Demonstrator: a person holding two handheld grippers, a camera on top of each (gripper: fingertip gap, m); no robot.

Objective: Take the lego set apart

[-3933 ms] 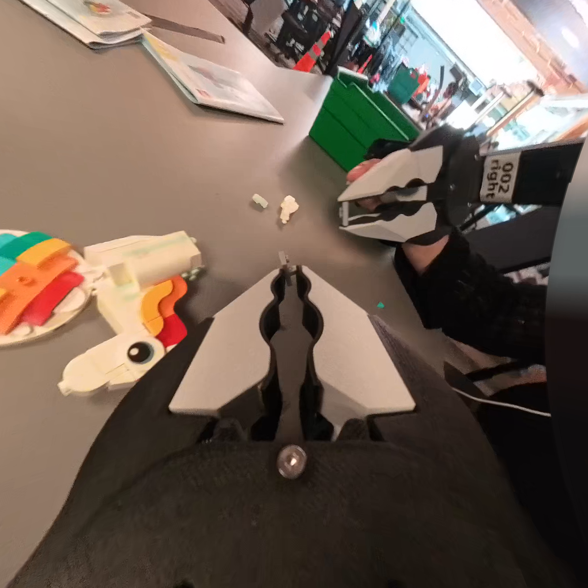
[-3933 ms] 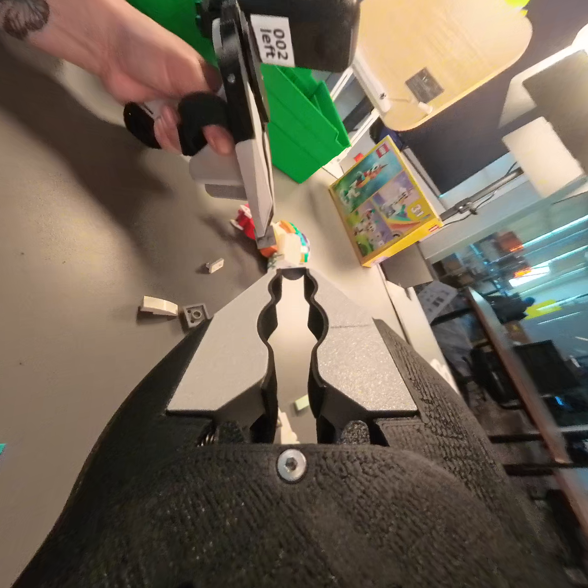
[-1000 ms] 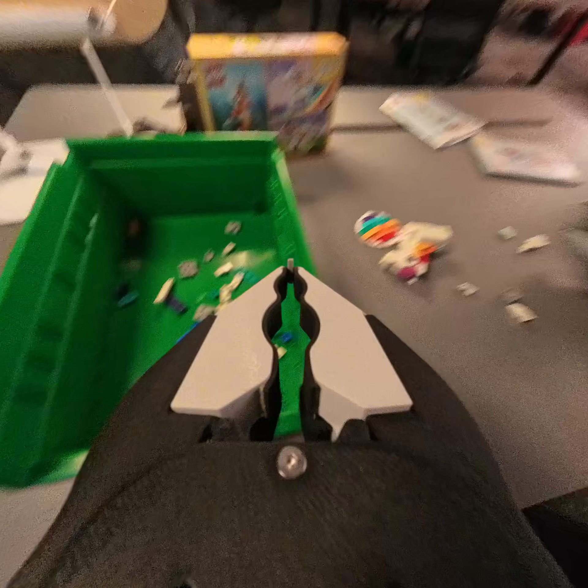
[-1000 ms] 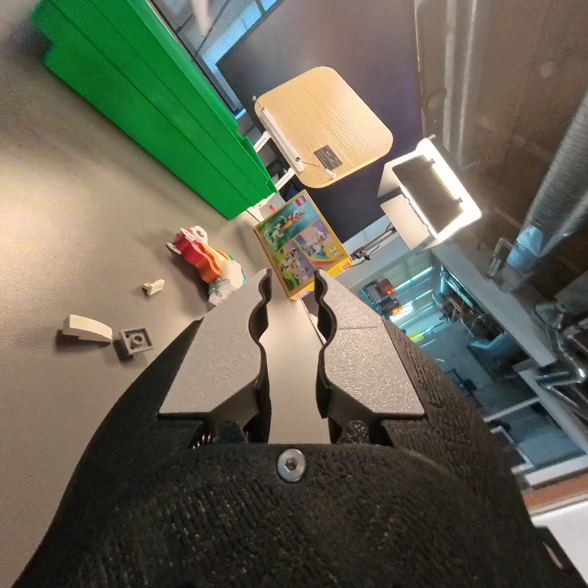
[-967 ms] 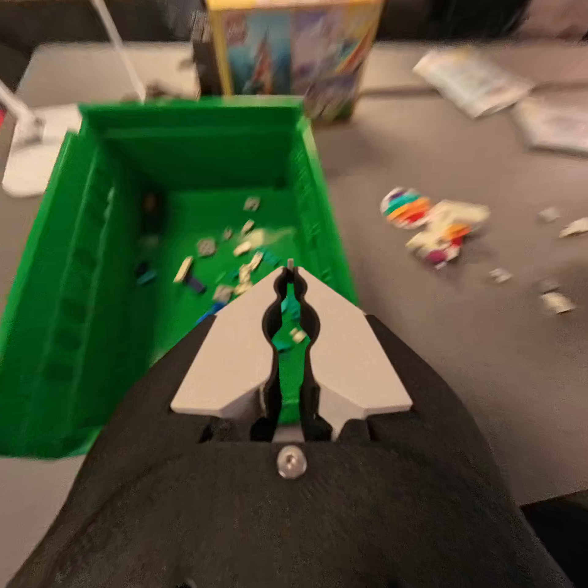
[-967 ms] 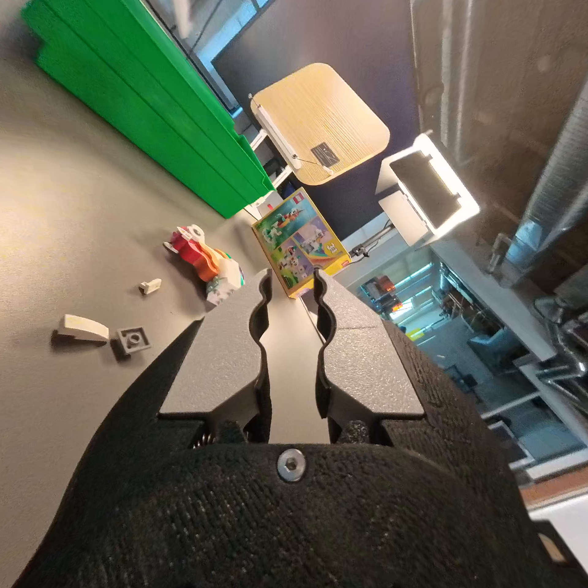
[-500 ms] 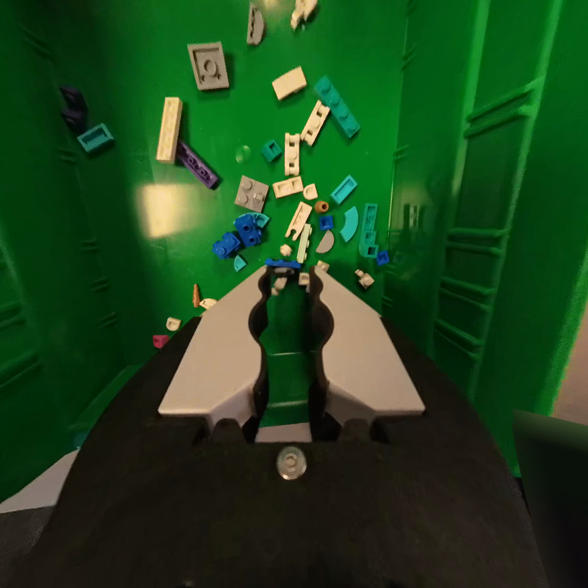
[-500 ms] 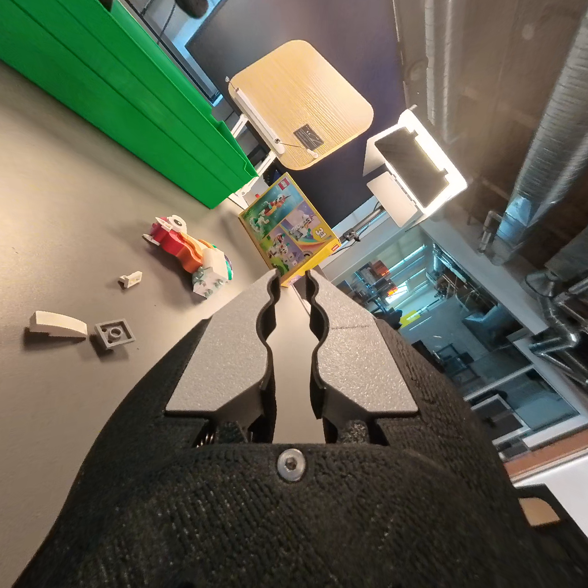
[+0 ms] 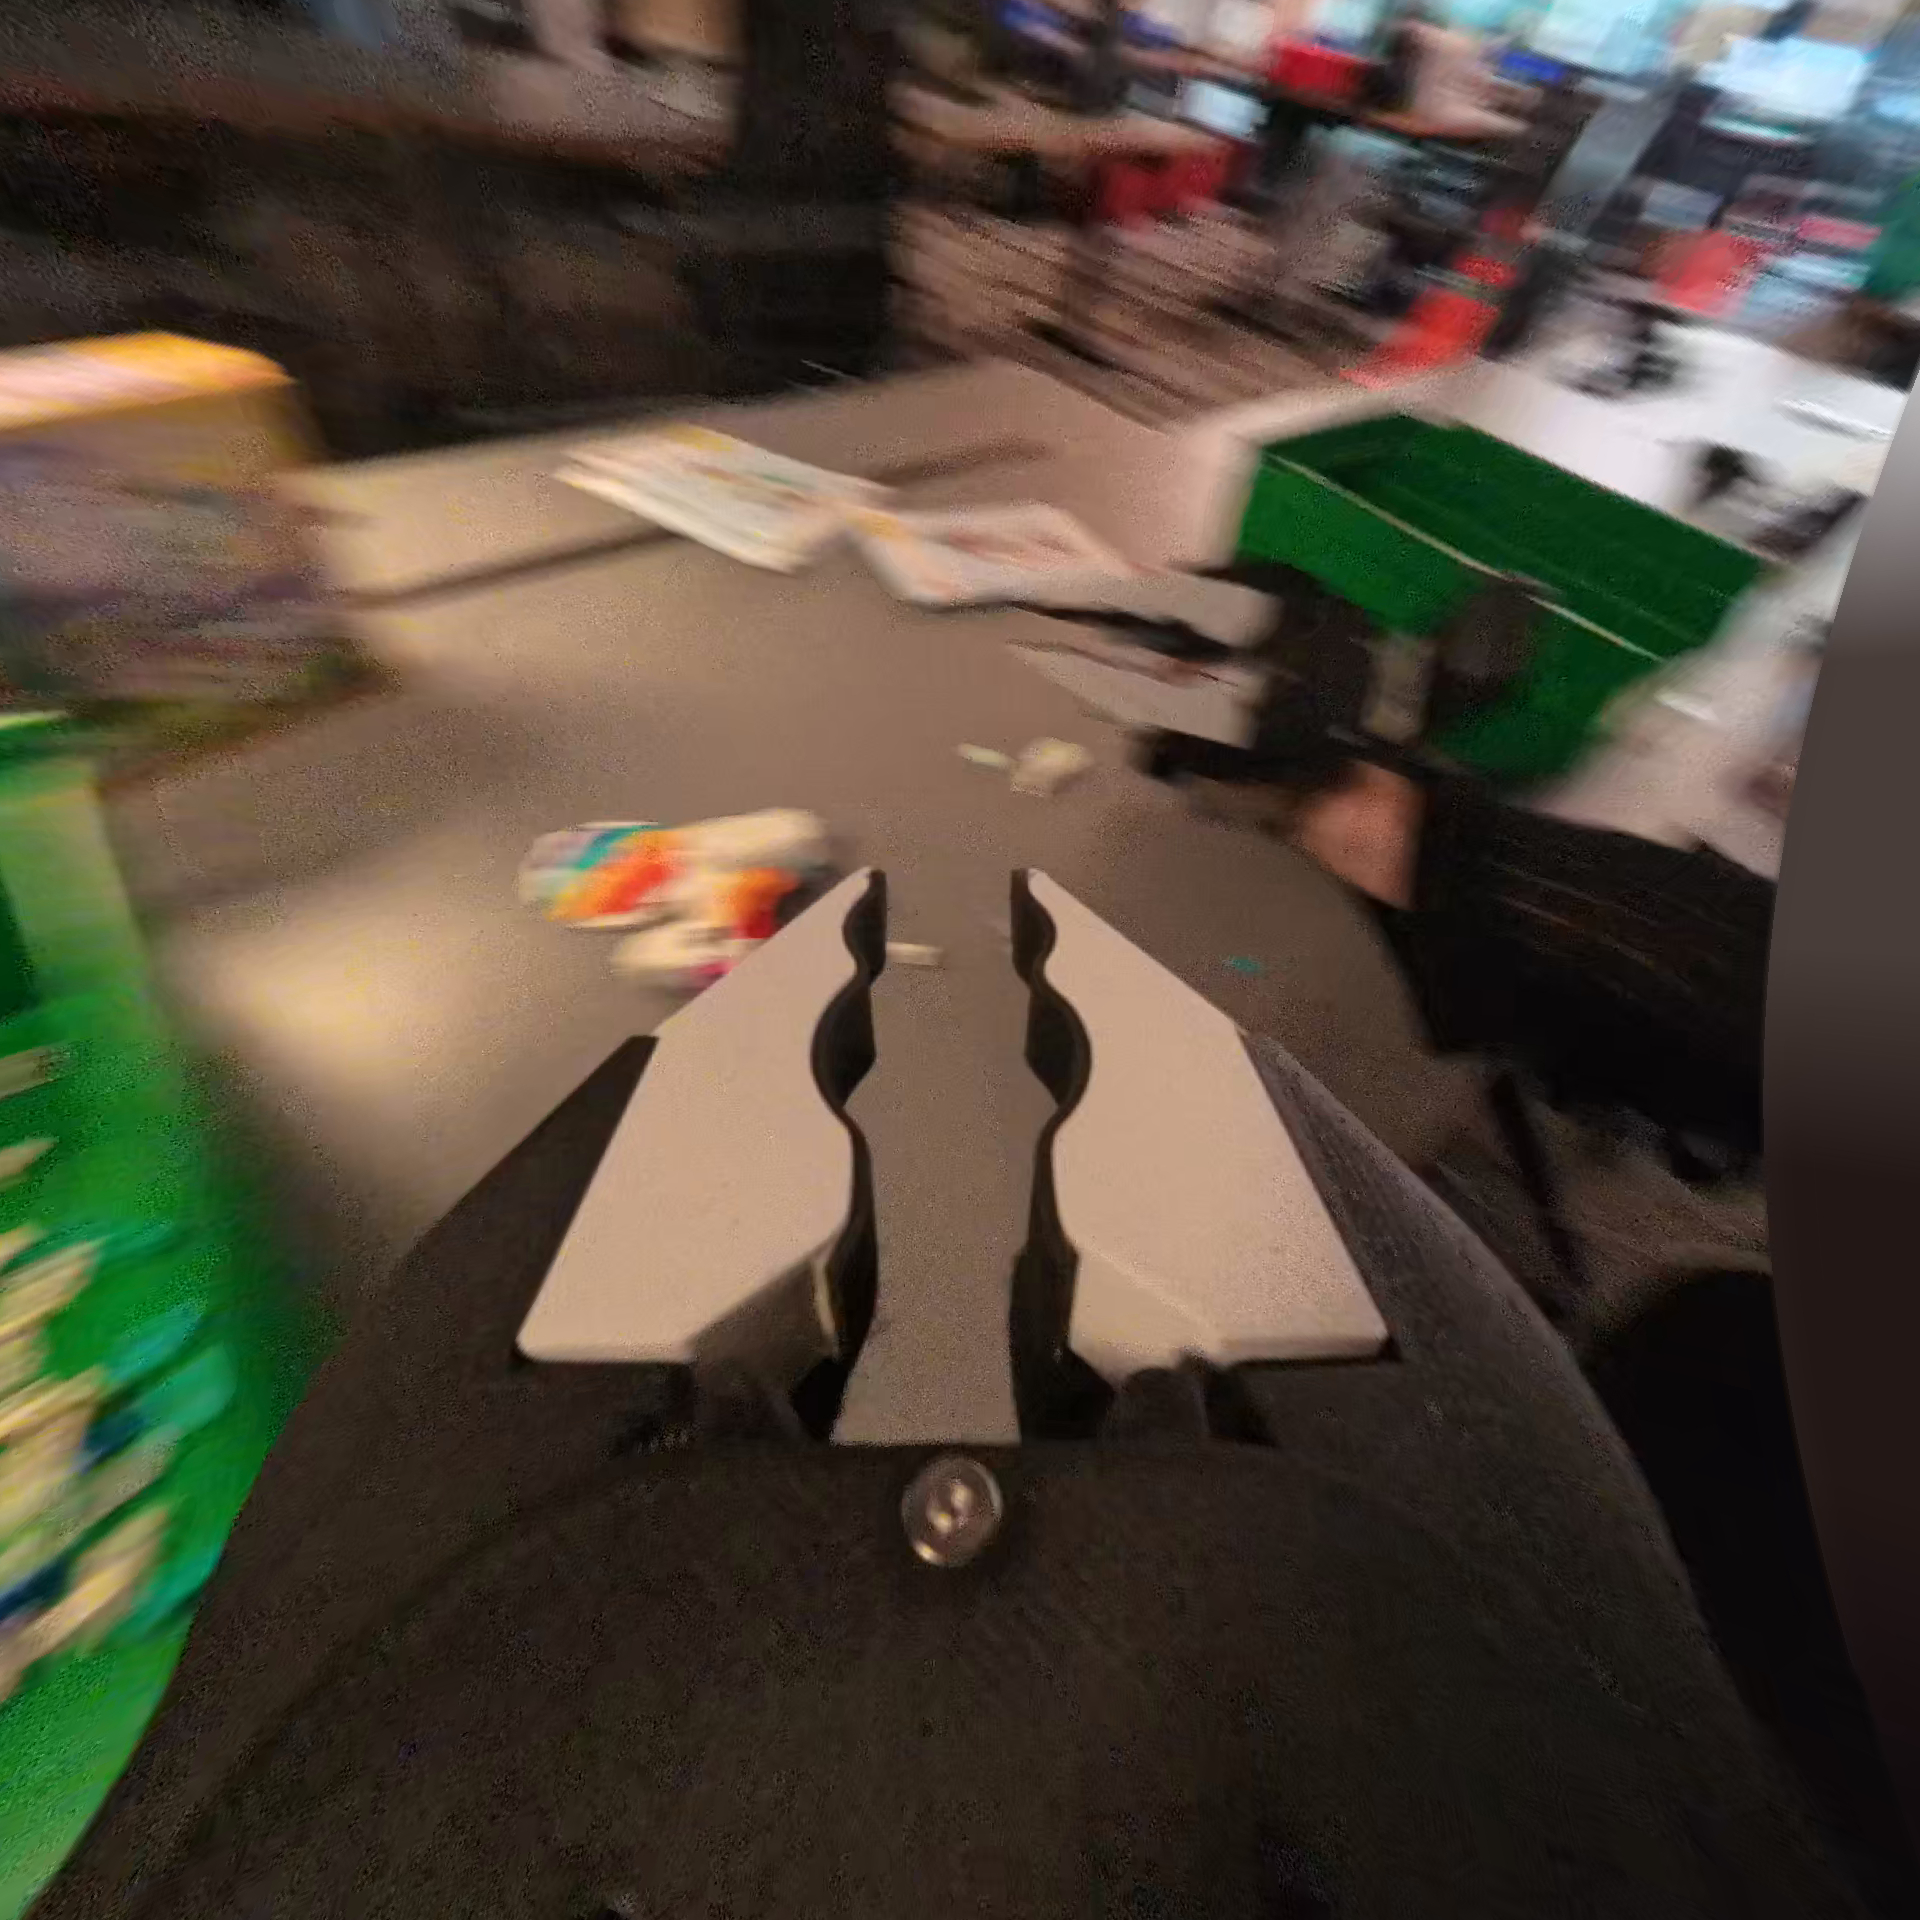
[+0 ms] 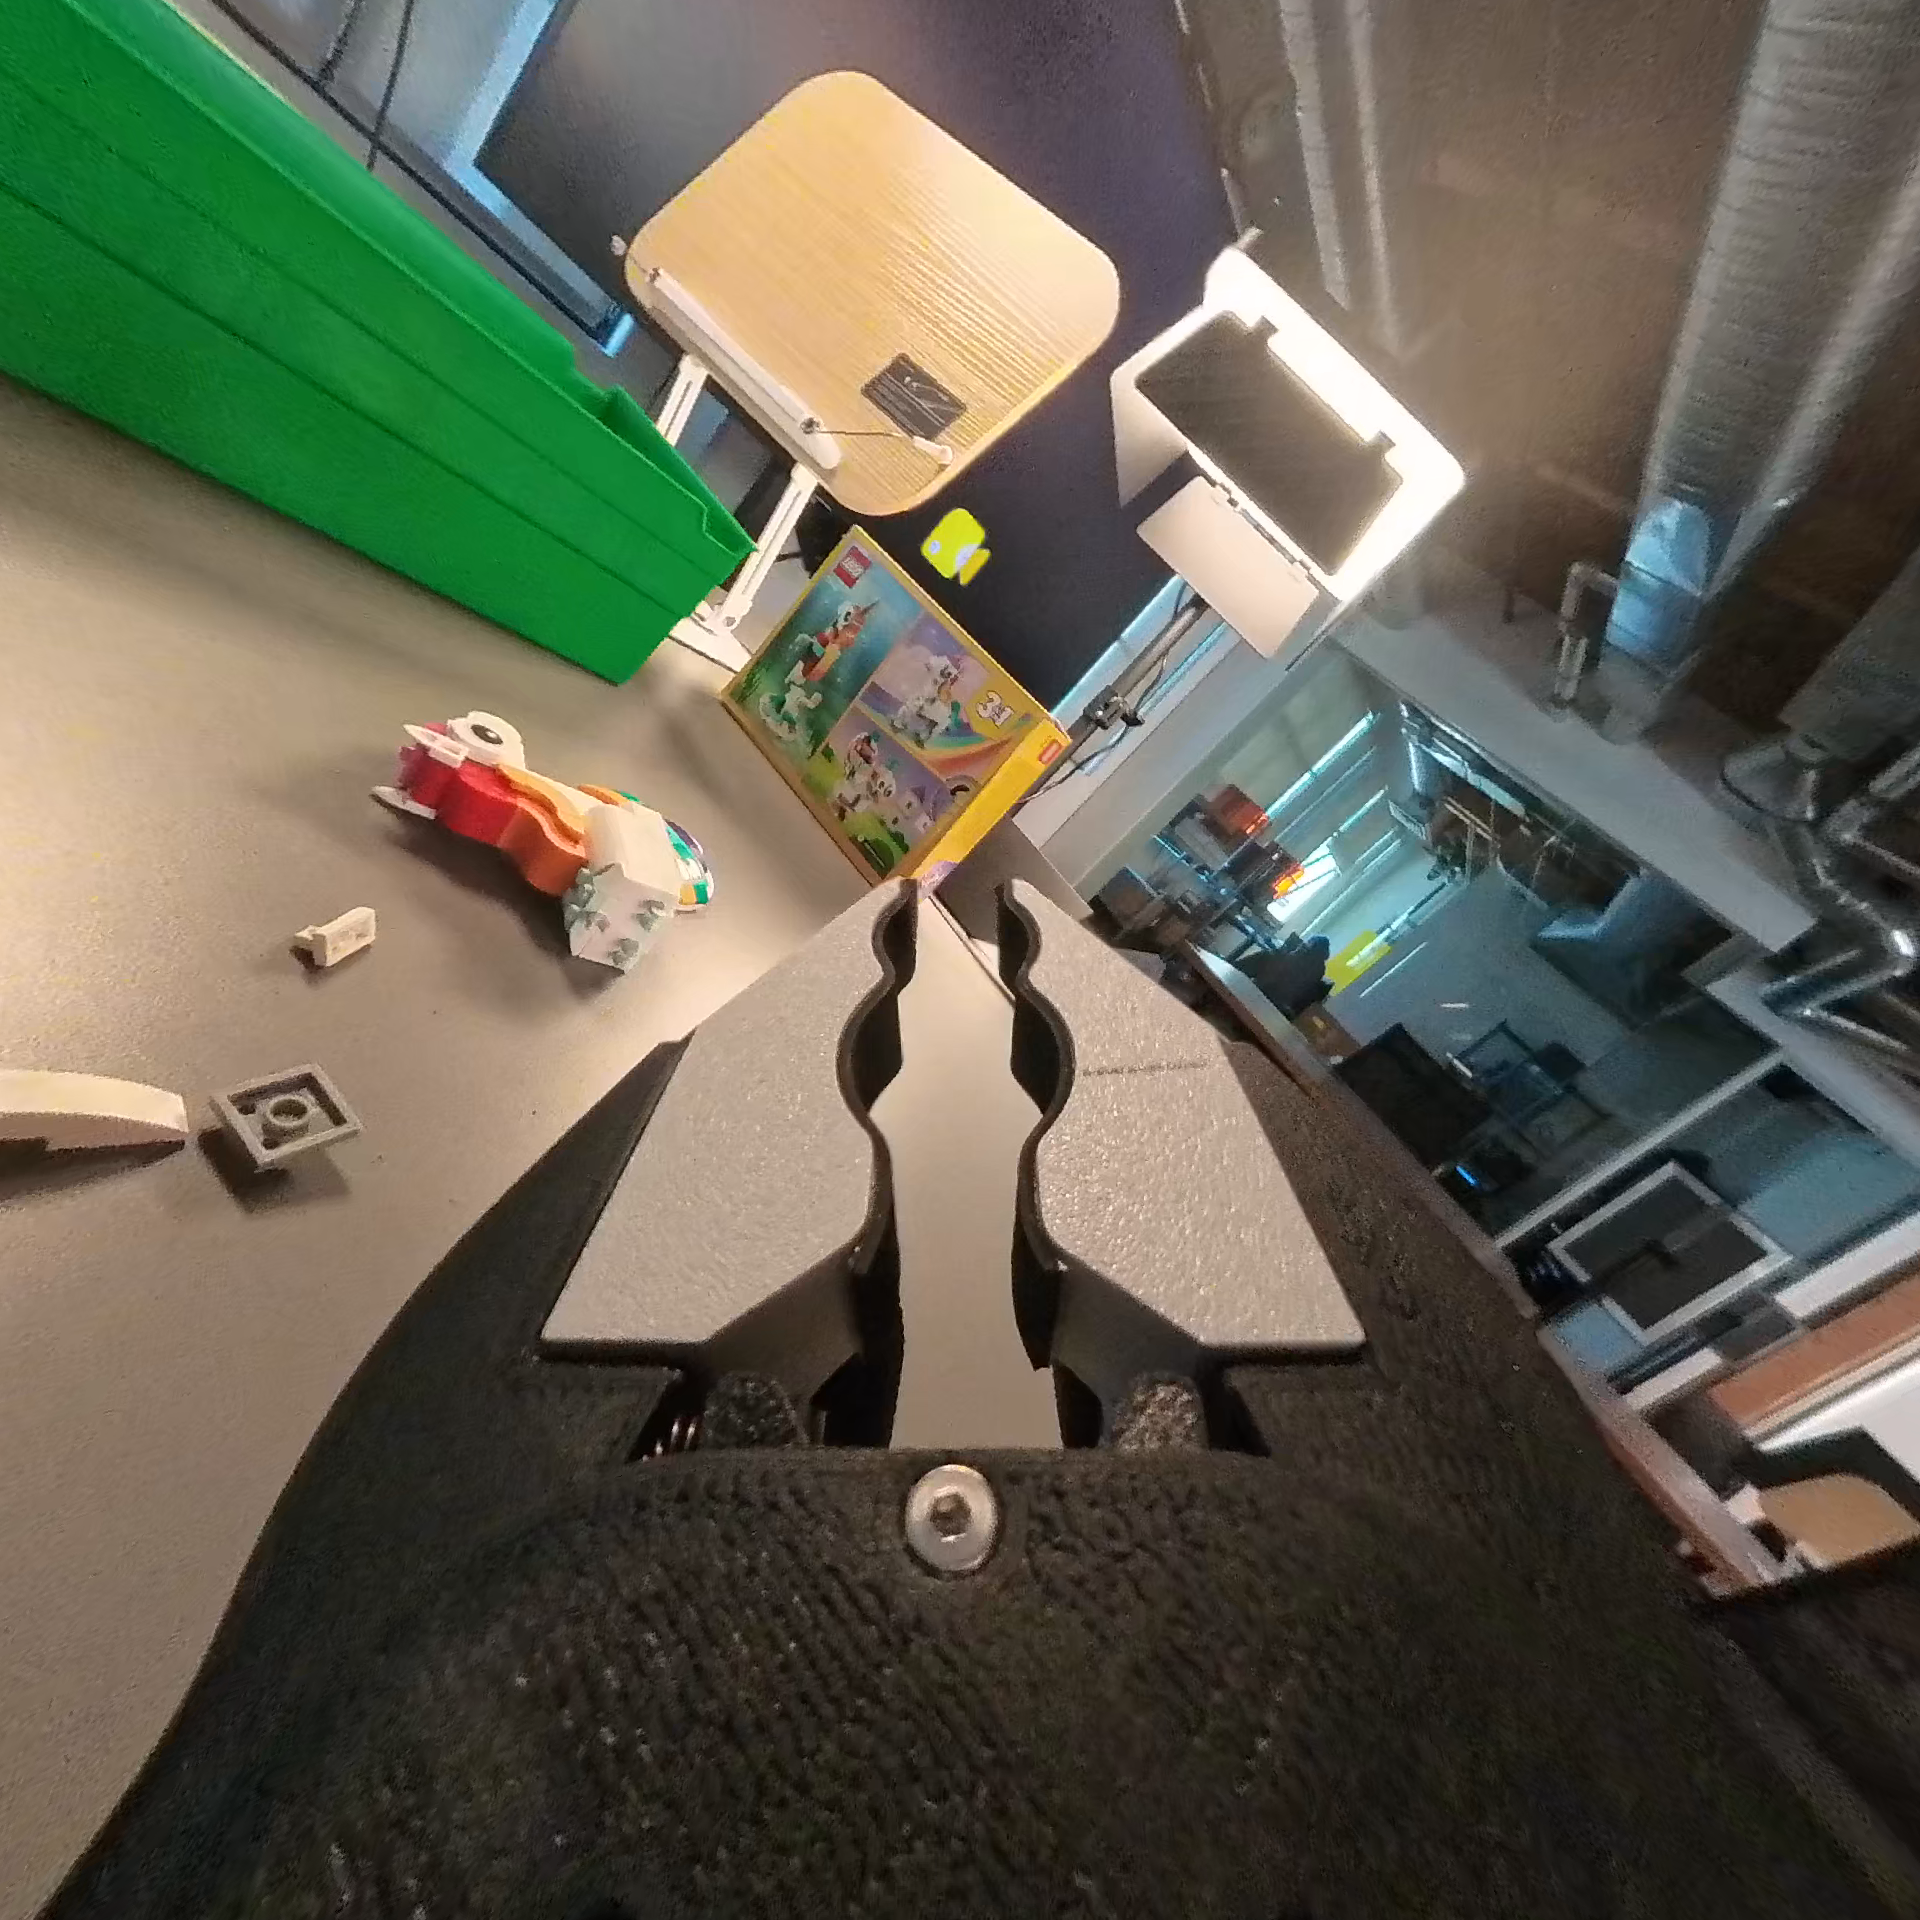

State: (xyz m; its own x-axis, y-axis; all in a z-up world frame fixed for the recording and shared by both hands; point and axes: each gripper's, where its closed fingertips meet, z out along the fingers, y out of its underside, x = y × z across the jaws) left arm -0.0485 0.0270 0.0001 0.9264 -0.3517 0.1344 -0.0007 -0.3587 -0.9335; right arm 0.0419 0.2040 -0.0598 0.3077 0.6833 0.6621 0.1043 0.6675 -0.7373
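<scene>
Grey table (image 10: 156, 1351) spans both views; green bin (image 10: 312, 343) stands at its far left in the right wrist view, and its motion-blurred inside, with loose pieces, fills the left edge of the left wrist view; yellow lego box (image 10: 894, 717) stands upright beyond the bin's end. Left gripper (image 9: 943, 883) hangs above the table, jaws spread and holding nothing; right gripper (image 10: 954, 894) likewise – jaws apart, empty. Partly dismantled lego set (image 10: 540, 821) – white body with red and orange curved bricks – lies on the table near the bin, apart from both grippers; blurred in the left wrist view (image 9: 675, 894). Loose pieces lie nearer: white curved piece (image 10: 83, 1112), grey square plate (image 10: 283, 1120) just beside it, small white piece (image 10: 335, 933).
</scene>
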